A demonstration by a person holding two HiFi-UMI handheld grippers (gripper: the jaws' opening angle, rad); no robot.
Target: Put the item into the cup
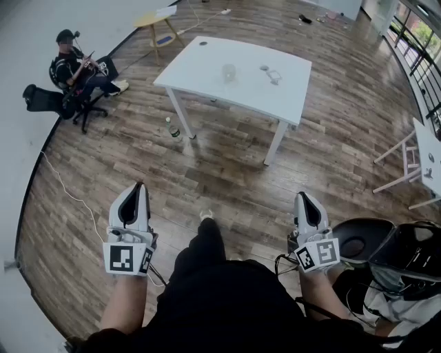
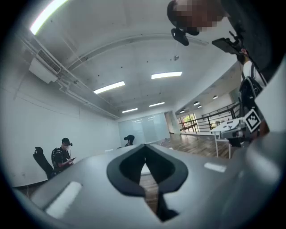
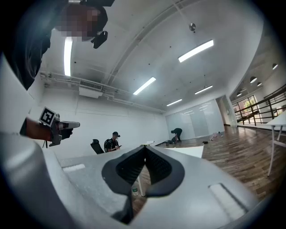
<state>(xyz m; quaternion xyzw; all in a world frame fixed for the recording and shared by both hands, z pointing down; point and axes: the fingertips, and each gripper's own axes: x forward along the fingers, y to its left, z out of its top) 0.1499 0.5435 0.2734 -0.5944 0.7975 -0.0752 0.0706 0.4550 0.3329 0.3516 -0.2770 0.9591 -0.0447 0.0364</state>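
A clear cup [image 1: 229,71] stands on the white table [image 1: 207,58] far ahead of me. A small pale item [image 1: 270,73] lies on the same table, to the cup's right. Both grippers are held low near my body, well short of the table. My left gripper [image 1: 141,185] has its jaws together with nothing between them, as the left gripper view [image 2: 144,146] also shows. My right gripper [image 1: 304,195] is likewise shut and empty [image 3: 145,146]. Part of the table [image 3: 196,151] shows past the right jaws.
A seated person [image 1: 77,69] is at the far left by the wall. A bottle [image 1: 175,131] stands on the wooden floor beside a table leg. A small round yellow table [image 1: 157,21] is at the back, another white table [image 1: 428,148] at the right. Black gear [image 1: 386,248] lies near my right arm.
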